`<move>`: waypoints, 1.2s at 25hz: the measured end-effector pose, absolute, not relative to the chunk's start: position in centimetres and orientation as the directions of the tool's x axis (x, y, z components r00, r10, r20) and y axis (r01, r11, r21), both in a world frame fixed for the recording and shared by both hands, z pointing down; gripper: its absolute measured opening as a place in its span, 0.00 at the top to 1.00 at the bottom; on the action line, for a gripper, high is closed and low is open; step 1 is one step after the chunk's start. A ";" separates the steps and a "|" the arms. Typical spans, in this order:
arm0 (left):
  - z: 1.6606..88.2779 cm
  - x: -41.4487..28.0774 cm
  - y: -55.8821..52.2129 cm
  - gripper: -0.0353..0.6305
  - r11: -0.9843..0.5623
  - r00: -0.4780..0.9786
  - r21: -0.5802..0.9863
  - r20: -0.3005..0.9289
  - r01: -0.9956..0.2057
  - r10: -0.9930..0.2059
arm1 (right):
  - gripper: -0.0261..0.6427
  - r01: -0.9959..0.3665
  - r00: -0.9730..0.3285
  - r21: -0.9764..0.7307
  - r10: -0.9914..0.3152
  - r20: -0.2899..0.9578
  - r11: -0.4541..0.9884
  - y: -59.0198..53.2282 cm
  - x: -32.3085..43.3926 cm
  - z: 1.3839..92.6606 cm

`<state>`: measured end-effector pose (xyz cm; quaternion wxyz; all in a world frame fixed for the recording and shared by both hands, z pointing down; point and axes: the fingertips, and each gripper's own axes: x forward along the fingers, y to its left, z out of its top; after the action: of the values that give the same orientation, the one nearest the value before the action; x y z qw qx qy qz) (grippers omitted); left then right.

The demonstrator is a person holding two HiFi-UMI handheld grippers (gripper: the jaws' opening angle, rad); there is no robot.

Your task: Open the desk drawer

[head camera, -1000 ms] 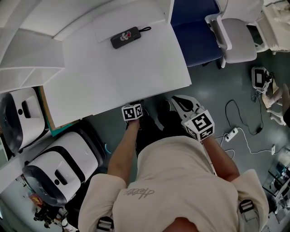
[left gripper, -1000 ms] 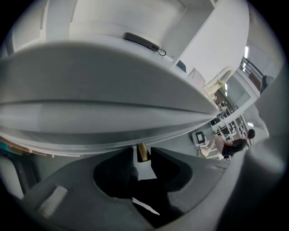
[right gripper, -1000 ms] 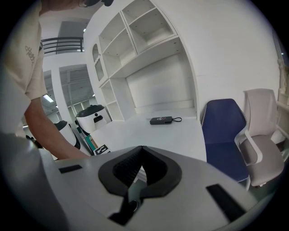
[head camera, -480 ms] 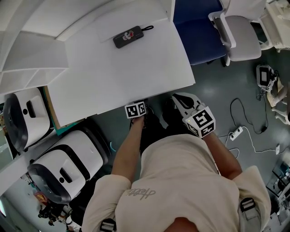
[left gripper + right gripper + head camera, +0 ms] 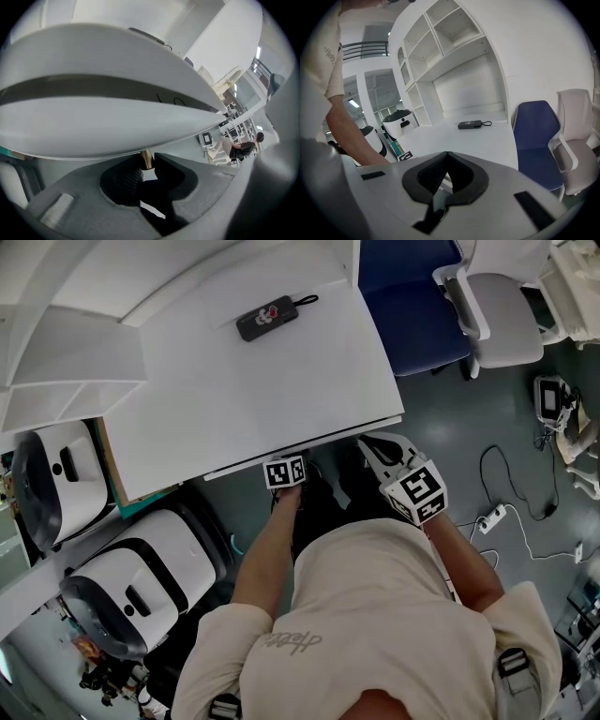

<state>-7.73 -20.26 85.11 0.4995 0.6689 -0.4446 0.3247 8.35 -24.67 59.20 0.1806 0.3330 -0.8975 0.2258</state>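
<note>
The white desk (image 5: 262, 381) fills the upper middle of the head view. A thin white strip of the drawer front (image 5: 309, 439) shows just past the desk's near edge. In the left gripper view the drawer front (image 5: 93, 129) is the lower white band, under a dark gap and the desk edge (image 5: 103, 56). A small brass knob (image 5: 146, 158) hangs from it. My left gripper (image 5: 145, 166) (image 5: 286, 463) is shut on that knob, its tips hidden under the desk in the head view. My right gripper (image 5: 377, 448) (image 5: 447, 154) hovers beside the desk's right corner, shut and holding nothing.
A black case with a strap (image 5: 267, 317) (image 5: 470, 124) lies at the desk's far side. A blue chair (image 5: 412, 296) and a white chair (image 5: 506, 296) stand right of the desk. Two white round machines (image 5: 131, 587) (image 5: 52, 484) sit left. A power strip with cables (image 5: 494, 515) lies on the floor.
A narrow strip of the drawer front now shows past the desk edge where none did before. The left gripper's marker cube has come slightly toward the person. The right gripper has kept still.
</note>
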 end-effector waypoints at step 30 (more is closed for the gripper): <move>85.2 -6.6 -13.3 0.80 -0.165 0.474 0.445 0.850 -0.880 -0.231 | 0.96 -0.721 -0.660 -0.245 -0.534 0.529 0.648 -17.4 4.9 58.4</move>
<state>-6.61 -13.33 85.22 0.5067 0.6928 -0.4007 0.3203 4.93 -17.35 58.44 0.2095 0.3552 -0.8833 0.2229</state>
